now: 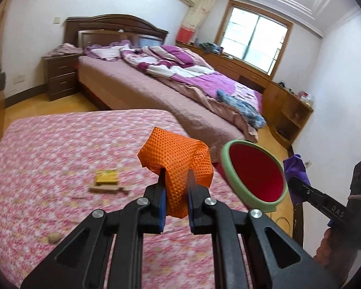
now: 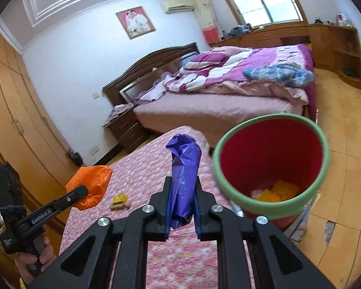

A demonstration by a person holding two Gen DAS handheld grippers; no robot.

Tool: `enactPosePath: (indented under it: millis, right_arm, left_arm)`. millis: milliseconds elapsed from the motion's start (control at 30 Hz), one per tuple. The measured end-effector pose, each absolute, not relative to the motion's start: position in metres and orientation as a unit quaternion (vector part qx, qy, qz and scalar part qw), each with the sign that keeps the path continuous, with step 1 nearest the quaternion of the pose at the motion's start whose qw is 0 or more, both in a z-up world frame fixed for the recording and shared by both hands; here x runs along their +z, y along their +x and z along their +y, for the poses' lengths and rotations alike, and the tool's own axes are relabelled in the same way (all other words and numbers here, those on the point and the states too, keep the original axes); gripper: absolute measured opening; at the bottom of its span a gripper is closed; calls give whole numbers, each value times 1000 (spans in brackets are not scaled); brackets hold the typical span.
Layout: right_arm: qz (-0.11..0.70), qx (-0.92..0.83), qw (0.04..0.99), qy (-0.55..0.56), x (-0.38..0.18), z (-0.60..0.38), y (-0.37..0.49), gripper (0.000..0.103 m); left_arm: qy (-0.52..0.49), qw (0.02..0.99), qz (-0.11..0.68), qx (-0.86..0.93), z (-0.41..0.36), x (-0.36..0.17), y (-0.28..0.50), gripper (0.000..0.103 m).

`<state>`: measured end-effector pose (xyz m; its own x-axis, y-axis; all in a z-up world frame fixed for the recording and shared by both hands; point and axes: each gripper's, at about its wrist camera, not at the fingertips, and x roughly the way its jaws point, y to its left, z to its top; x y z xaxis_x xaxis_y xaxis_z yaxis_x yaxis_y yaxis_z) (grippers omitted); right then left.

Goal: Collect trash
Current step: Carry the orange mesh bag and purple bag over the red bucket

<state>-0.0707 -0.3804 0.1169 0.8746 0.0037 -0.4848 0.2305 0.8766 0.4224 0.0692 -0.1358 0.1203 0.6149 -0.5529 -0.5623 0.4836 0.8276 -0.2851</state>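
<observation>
The left gripper (image 1: pixel 176 180) is clamped on a crumpled piece of orange mesh (image 1: pixel 175 159), and the right gripper (image 2: pixel 183 187) pinches a wad of purple plastic (image 2: pixel 184 168); each piece stands up out of its jaws, well gripped. Both are held up above the flowered table cover (image 1: pixel 60 144), beside the red bin (image 2: pixel 272 159) with its green rim.

The step in hand looks like carrying both pieces to the bin and dropping them in. To do it well, each gripper should come fully over the bin's mouth before its jaws part, one after the other so the two tools do not crowd. The mesh is springy and bulky, so it may catch on the rim or cling to a pad; releasing it low, inside the rim, would be safer.

Relative to the bin, the purple wad is just beside the rim on the table side, the nearer of the two. The orange mesh is farther off, beyond the purple wad. Yellow scraps (image 2: pixel 276 192) already lie at the bin's bottom. Farther from the bin, a small yellow packet (image 1: pixel 107 177) and a cardboard scrap (image 1: pixel 106 189) lie on the cover, uncollected.
</observation>
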Motion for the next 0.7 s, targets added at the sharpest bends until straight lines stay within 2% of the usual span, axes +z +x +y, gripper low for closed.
enactPosePath:
  millis: [300,700]
  right_arm:
    - [212,-106,939,247,118,-428,-87,16]
    - [215,-129,935,250,99,-482,-76,16]
  left_arm:
    - [-10,881,328,-339,-209,128,78,13]
    - [42,854,360,-373,-316,99,99,13]
